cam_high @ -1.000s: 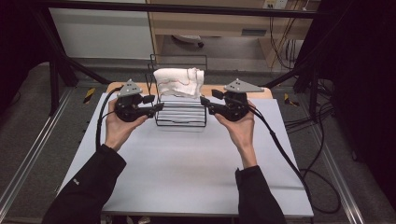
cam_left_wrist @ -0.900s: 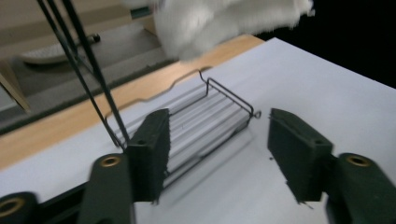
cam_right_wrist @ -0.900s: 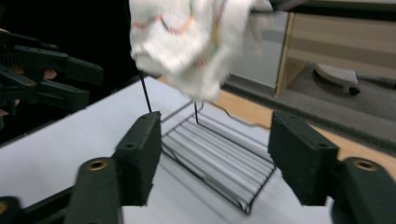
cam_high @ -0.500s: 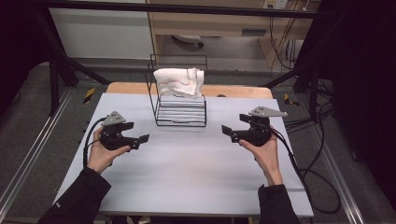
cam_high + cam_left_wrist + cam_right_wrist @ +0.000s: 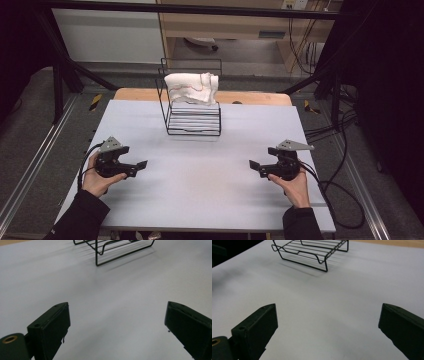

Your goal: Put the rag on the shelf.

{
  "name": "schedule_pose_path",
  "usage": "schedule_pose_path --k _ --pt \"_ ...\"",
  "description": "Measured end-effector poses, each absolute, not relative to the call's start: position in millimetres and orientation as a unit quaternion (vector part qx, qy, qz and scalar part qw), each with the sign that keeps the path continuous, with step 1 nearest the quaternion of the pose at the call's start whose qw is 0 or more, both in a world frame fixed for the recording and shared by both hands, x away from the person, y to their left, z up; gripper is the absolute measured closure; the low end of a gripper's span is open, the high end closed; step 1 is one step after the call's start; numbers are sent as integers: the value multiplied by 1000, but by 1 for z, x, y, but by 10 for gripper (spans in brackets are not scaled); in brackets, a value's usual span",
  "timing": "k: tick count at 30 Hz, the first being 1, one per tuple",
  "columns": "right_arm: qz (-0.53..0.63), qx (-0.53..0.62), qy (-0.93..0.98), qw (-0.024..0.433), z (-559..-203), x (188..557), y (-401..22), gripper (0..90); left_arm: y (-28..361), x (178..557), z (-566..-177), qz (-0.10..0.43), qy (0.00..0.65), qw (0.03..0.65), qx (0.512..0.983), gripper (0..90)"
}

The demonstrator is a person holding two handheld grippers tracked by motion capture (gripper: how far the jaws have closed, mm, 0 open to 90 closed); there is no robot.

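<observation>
The folded white cloth with a thin red line (image 5: 192, 87) sits in the black wire rack (image 5: 194, 120) at the table's far middle, so my work there looks finished. My left gripper (image 5: 141, 165) and right gripper (image 5: 254, 165) hang low near the white table's (image 5: 200, 190) side edges, jaws wide and empty. A second ago both flanked the rack; they have since pulled back towards me, jaws just opening.

On your table (image 5: 200, 190), taking the wire rack (image 5: 194, 119) as landmark:

- 1 black wire rack, standing at the far middle of the white tabletop.
- 1 white cloth (image 5: 191, 87), folded, draped on top of the rack.
- 2 handheld grippers, both on your side of the rack and well apart from it: 1 left gripper (image 5: 142, 165) to the rack's left, 1 right gripper (image 5: 255, 165) to its right.
- 2 black jaws per gripper, 4 in all, each pair spread wide with nothing between.
</observation>
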State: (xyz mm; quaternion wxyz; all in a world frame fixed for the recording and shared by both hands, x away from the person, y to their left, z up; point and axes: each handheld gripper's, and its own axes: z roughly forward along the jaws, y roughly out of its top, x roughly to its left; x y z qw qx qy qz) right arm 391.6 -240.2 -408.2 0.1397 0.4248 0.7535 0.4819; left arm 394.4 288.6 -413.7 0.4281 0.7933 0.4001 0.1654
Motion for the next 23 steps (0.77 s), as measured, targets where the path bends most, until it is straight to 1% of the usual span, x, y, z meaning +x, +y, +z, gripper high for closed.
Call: schedule_pose_path --k 7,14,23 --pt "473 449 747 130 -432 379 -263 25 301 388 -430 159 403 424 795 65" --pt "466 459 746 129 -442 371 -276 19 307 383 -438 160 406 426 792 69" --pt "459 461 749 127 -446 366 -277 15 310 380 -440 163 404 426 793 71"
